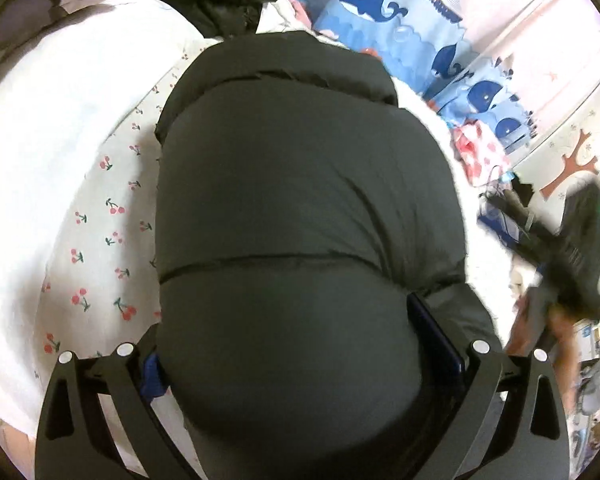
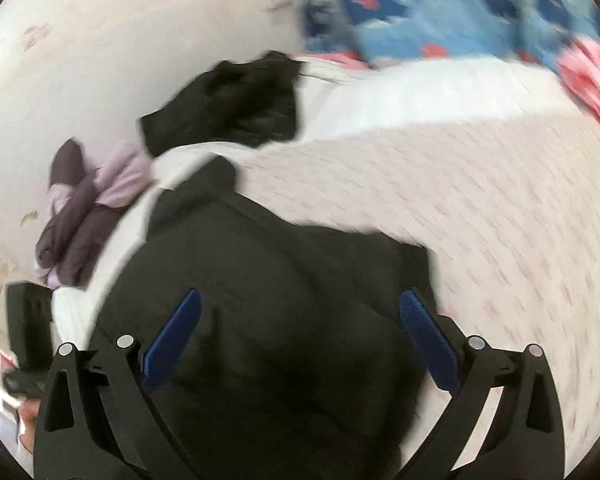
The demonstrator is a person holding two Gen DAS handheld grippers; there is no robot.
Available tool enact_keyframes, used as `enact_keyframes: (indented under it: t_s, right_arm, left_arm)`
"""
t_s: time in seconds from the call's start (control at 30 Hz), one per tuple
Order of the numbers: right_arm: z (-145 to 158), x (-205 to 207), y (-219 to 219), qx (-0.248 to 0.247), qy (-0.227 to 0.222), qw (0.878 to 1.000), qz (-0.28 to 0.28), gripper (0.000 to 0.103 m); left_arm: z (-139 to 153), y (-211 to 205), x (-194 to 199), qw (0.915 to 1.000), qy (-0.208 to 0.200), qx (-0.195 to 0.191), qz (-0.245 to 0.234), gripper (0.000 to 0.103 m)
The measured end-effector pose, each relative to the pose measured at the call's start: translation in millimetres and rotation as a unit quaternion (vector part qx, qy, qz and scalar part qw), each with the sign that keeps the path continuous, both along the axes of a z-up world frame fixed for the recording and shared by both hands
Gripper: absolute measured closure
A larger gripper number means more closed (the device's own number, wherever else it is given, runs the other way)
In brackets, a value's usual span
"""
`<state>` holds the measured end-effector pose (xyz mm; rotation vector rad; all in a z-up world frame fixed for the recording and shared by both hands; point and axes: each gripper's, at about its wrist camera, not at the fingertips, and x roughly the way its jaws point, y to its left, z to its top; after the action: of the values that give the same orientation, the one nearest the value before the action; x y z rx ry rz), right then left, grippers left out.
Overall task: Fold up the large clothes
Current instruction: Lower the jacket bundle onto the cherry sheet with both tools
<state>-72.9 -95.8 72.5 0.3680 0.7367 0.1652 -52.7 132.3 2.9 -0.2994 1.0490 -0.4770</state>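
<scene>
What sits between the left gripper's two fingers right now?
The black puffer jacket: its padded end bulges between the left gripper fingers, seen in the left wrist view.

Your right gripper (image 2: 300,344) hangs over a black puffy quilted jacket (image 2: 268,280), and its two blue ribbed pads (image 2: 428,344) stand wide apart with nothing pressed between them. The jacket lies on a white bed sheet with small red marks (image 2: 500,208); the picture is blurred, so you cannot read the pattern. Far behind it you see a second black crumpled garment (image 2: 228,108), and at the left a purple and lilac garment (image 2: 84,208). At the far right there is a blue fabric with dark whale shapes (image 2: 400,12). At the near left edge a black device (image 2: 28,324) shows.
</scene>
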Motion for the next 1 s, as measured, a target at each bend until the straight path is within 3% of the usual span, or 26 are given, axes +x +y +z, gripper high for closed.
enact_keyframes:
  t_s: [0.07, 0.13, 0.2, 0.27, 0.37, 0.43, 0.53, 0.63, 0.73, 0.8, 0.9, 1.0]
  right_arm:
    - [-15, 32, 11, -0.003, 0.029, 1.000, -0.005, 0.007]
    - [-57, 66, 16, -0.009, 0.067, 0.998, -0.015, 0.007]
    - [-85, 74, 4, 0.037, 0.086, 0.995, -0.036, 0.007]
    - [-87, 70, -2, 0.028, 0.092, 0.995, -0.040, 0.007]
    - [-74, 62, -9, 0.011, 0.102, 0.994, -0.037, 0.007]
    - [-51, 40, -6, -0.002, 0.073, 0.997, -0.038, 0.007]
    - [-45, 3, 5, -0.044, 0.043, 0.998, -0.033, 0.007]
    - [-74, -17, 18, -0.097, 0.048, 0.994, -0.023, 0.007]
    - [-77, -15, 7, -0.081, 0.077, 0.993, -0.024, 0.007]
    - [-61, -30, 5, -0.087, 0.073, 0.993, -0.033, 0.007]
    - [-34, -80, 10, -0.079, 0.020, 0.996, -0.030, 0.007]
    - [-57, -97, 22, -0.111, 0.052, 0.992, -0.009, 0.007]
  left_arm:
    - [-12, 3, -2, 0.9999, 0.011, 0.005, -0.002, 0.006]
    - [-21, 15, -1, 0.9996, 0.021, -0.018, -0.002, 0.006]
    - [-22, 24, 2, 0.9981, 0.037, -0.048, 0.001, 0.006]
    - [-13, 27, -1, 0.9975, 0.032, -0.063, 0.005, 0.006]
    - [20, 43, -14, 0.9955, -0.038, -0.081, 0.031, 0.006]
    - [36, 54, -14, 0.9924, -0.063, -0.091, 0.054, 0.006]
    - [34, 49, 1, 0.9934, -0.054, -0.081, 0.060, 0.006]
    - [-4, 4, 17, 0.9996, 0.001, -0.012, 0.025, 0.006]
    - [-15, 1, 15, 0.9993, 0.019, -0.012, 0.029, 0.006]
    - [-2, 4, 9, 0.9993, -0.011, -0.007, 0.036, 0.006]
    - [17, 6, -9, 0.9977, -0.059, -0.007, 0.032, 0.006]
    - [23, -5, -19, 0.9965, -0.082, 0.014, 0.010, 0.006]
